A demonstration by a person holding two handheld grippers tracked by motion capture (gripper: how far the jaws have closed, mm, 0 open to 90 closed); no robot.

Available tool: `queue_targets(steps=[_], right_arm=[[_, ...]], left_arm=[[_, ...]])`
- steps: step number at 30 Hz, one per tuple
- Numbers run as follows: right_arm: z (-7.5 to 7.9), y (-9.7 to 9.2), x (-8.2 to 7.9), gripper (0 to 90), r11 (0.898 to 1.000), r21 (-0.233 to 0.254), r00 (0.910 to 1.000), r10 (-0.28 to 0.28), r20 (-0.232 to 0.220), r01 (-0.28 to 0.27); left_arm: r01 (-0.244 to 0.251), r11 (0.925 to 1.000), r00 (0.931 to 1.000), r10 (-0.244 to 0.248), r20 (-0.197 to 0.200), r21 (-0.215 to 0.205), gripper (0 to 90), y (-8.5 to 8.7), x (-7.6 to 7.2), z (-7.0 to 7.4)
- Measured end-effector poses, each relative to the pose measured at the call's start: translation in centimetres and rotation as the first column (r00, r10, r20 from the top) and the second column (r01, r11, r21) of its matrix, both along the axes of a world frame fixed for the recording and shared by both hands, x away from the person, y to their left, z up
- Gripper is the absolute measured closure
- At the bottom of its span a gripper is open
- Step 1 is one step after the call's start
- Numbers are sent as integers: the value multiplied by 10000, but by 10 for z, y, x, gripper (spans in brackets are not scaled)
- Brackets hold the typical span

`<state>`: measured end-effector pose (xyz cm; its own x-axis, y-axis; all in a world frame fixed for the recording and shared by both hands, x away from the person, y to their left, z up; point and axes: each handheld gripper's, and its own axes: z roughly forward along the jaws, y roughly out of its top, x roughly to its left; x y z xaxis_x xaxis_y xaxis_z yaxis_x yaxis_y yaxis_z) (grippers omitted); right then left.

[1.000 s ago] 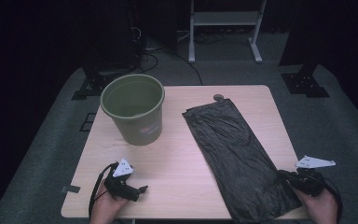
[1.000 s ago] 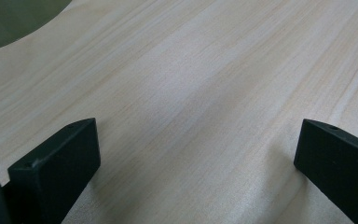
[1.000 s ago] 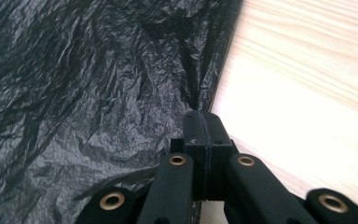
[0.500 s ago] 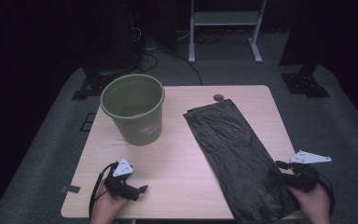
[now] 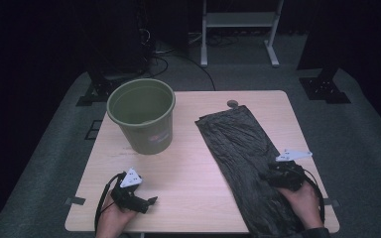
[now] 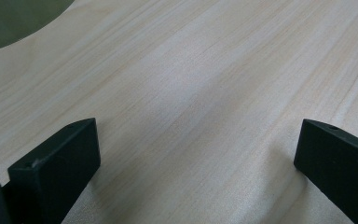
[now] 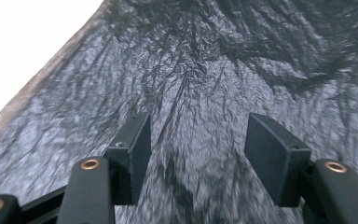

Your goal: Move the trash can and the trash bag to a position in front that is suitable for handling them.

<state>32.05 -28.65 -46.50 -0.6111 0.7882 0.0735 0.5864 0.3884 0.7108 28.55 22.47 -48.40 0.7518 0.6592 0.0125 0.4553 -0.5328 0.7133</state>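
A black plastic bag [image 5: 240, 148] lies flat and wrinkled along the right half of the wooden table [image 5: 193, 168]. An olive-green bucket [image 5: 141, 116] stands upright at the back left, and its wall shows in the left gripper view [image 6: 9, 18]. My right gripper [image 5: 266, 174] hovers over the near part of the bag [image 7: 214, 70]. Its jaws [image 7: 198, 149] have just been opening and now stand apart, with the bag below them and nothing pinched. My left gripper [image 5: 150, 202] rests near the front left edge. It is open [image 6: 196, 154] over bare wood.
A small grey round disc [image 5: 232, 104] sits at the table's far edge. Bits of tape [image 5: 74, 201] stick out at the front corners. Dark equipment stands [image 5: 325, 84] and a white frame [image 5: 238, 29] stand on the floor behind the table.
The right gripper has moved left from the table's right front edge onto the bag, and its jaws have come apart. The left gripper has stayed put.
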Motion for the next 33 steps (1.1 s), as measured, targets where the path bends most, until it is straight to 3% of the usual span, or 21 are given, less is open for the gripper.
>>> queue_targets(steps=[5, 10, 12, 13, 15, 23, 27, 31, 32, 33], right_arm=[[-9, 11, 8, 363, 9990, -457, 9998, -9, -175, 1], [-9, 12, 7, 479, 9971, -762, 10000, -63, -19, 62], [-8, 9, 5, 687, 9971, -732, 9998, -192, -24, 190], [-8, 9, 5, 687, 9971, -732, 9998, -192, -24, 190], [-7, 5, 5, 900, 9985, -542, 9998, -96, -196, 85], [-4, -4, 0, 900, 9990, -436, 9999, -29, -109, 24], [1, -20, -23, 900, 9996, -274, 9999, -120, 77, 122], [1, -28, -34, 900, 9995, -255, 9998, -180, 104, 183], [0, -30, -38, 877, 9992, -325, 9997, -229, 90, 232], [-1, -32, -40, 796, 9991, -361, 9996, -230, 181, 237]], left_arm=[[-6, 10000, 10000, 6, -2, -3, 0, 0, 0, 0], [-3, 10000, 10000, 3, -3, -2, 0, 0, 0, 0], [-4, 10000, 10000, 4, -2, -4, 0, 0, 0, 0], [-7, 10000, 10000, 7, 0, -5, 0, 0, 0, 0], [-4, 10000, 10000, 4, -2, -1, 0, 0, 0, 0], [-6, 10000, 10000, 6, -1, -2, 0, 0, 0, 0], [-1, 10000, 10000, 1, 2, 1, 0, 0, 0, 0], [-5, 10000, 10000, 5, -2, -1, 0, 0, 0, 0], [-1, 10000, 10000, 1, 1, 1, 0, 0, 0, 0], [-1, 10000, 10000, 1, 1, 0, 0, 0, 0, 0]])
